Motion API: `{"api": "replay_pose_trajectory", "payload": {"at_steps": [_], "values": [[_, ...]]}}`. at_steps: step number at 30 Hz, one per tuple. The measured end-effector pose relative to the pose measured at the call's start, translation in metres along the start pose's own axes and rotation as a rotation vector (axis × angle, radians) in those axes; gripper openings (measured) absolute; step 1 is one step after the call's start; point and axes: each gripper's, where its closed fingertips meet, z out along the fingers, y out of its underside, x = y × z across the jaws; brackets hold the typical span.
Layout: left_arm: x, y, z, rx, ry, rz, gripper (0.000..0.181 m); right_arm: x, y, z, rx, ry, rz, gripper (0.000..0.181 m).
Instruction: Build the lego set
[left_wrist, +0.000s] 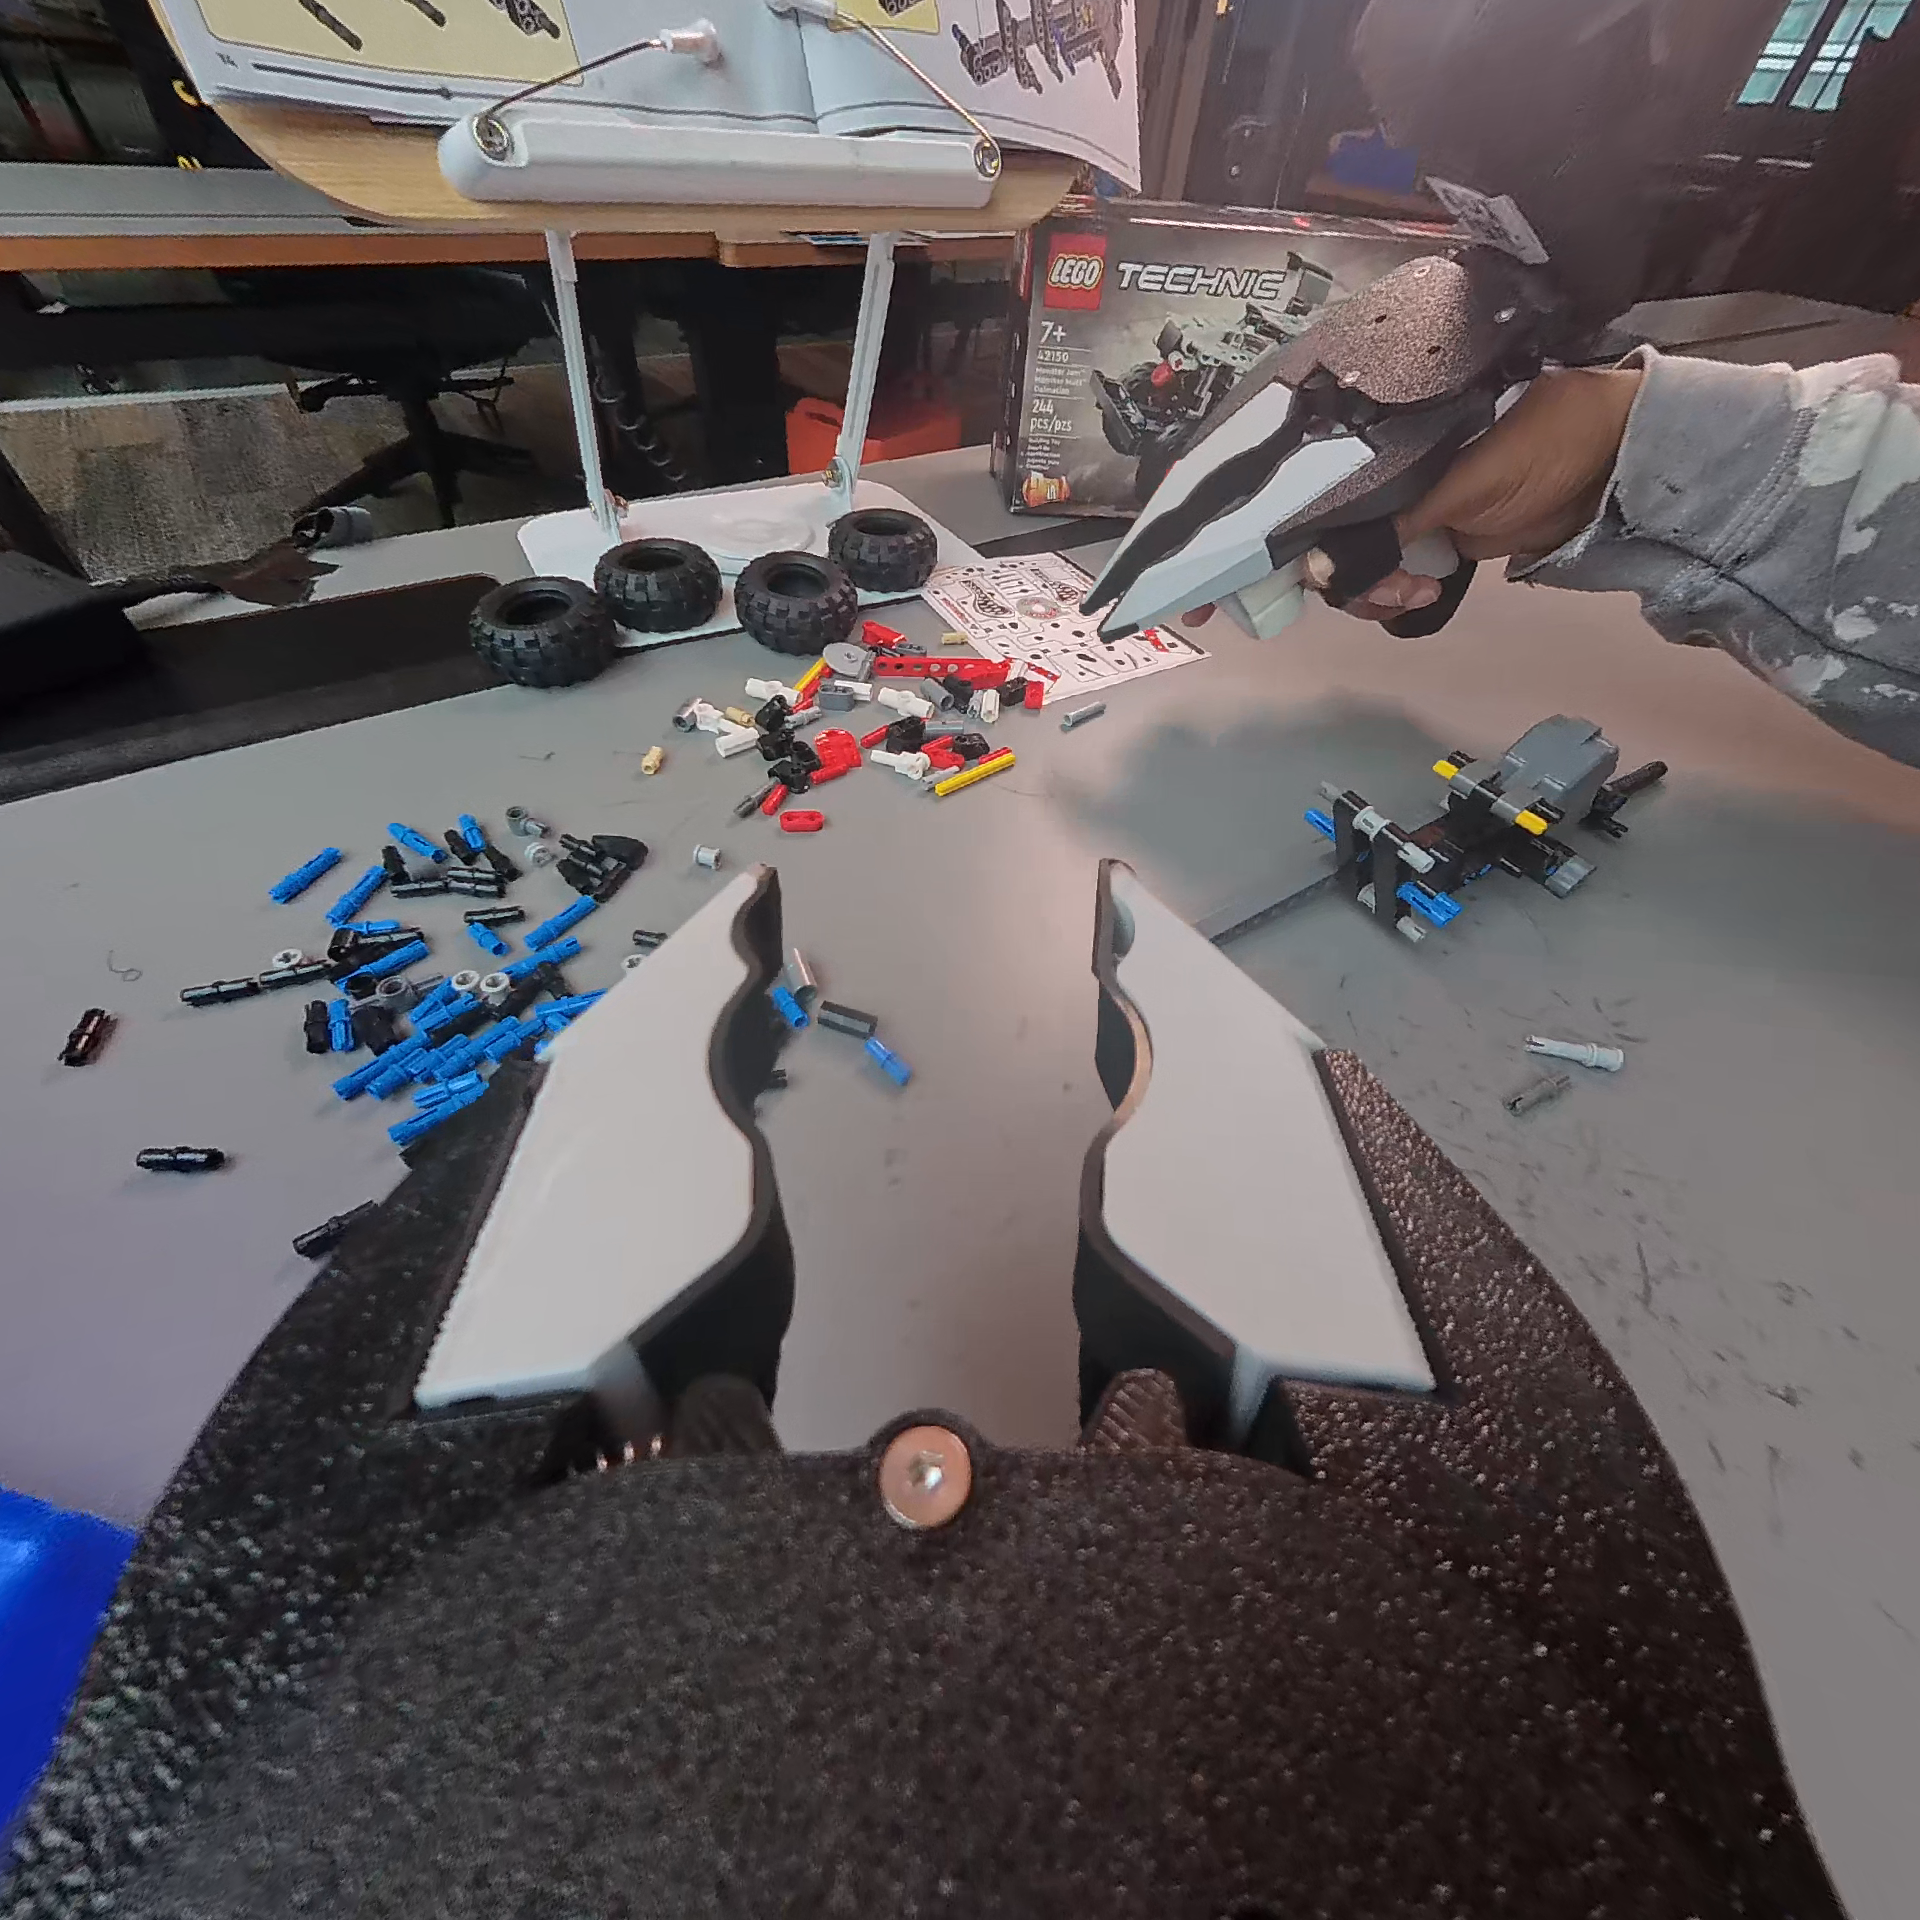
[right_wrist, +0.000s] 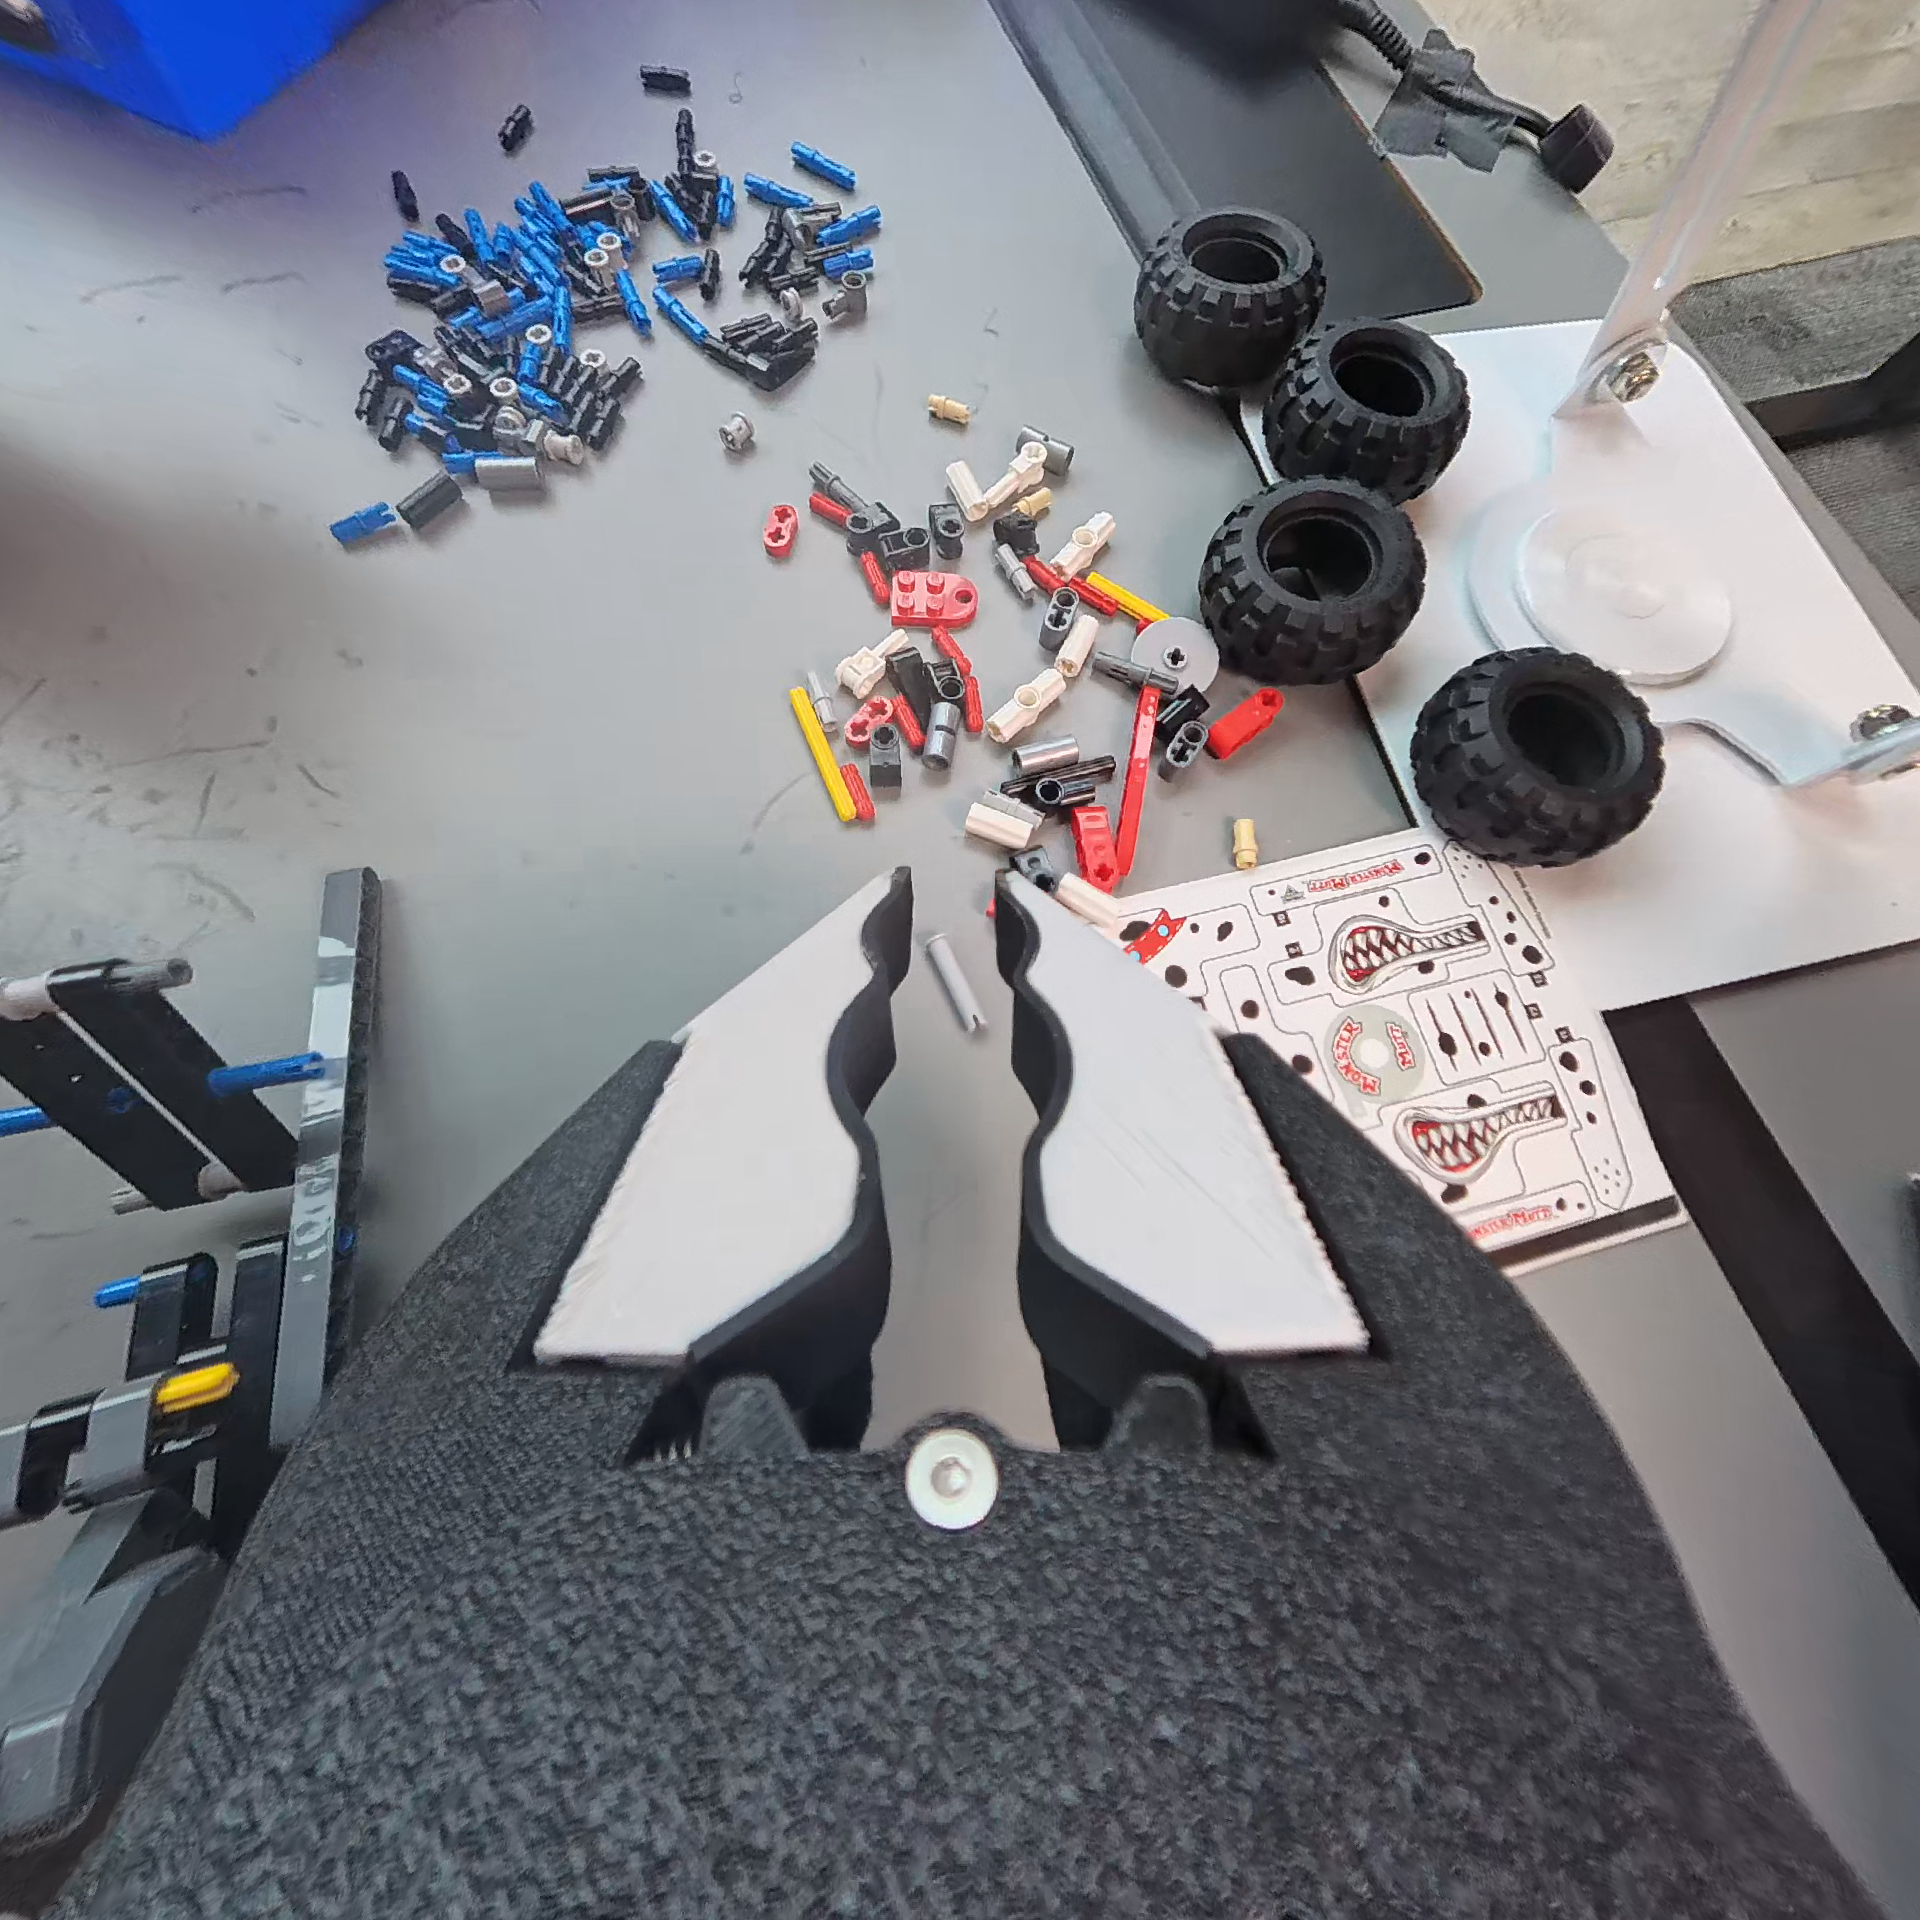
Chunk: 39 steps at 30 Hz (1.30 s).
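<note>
While the right claw (right_wrist: 954, 883) hangs narrowly parted and empty, a small light-grey plastic pin (right_wrist: 956, 983) lies on the grey table (right_wrist: 520, 675) between its fingers, long axis running near-to-far; left claw (left_wrist: 935, 883) wide, empty, farther.

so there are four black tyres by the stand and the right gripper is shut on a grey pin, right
Not quite. The four black tyres by the stand are there, but the right gripper is open. In the right wrist view the grey pin lies loose on the table between its fingers, not clamped.
</note>
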Motion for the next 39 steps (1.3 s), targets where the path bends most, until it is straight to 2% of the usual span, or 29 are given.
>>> {"api": "replay_pose_trajectory", "payload": {"at_steps": [17, 39], "values": [[-0.001, -0.003, -0.003, 0.012, 0.0, -0.006, 0.051, -0.002, -0.009, 0.024, -0.012, -0.022, -0.023, 0.017], [-0.004, -0.006, -0.006, 0.032, -0.007, -0.018, 0.04, -0.002, -0.009, 0.032, 0.008, -0.017, -0.01, 0.017]]}}
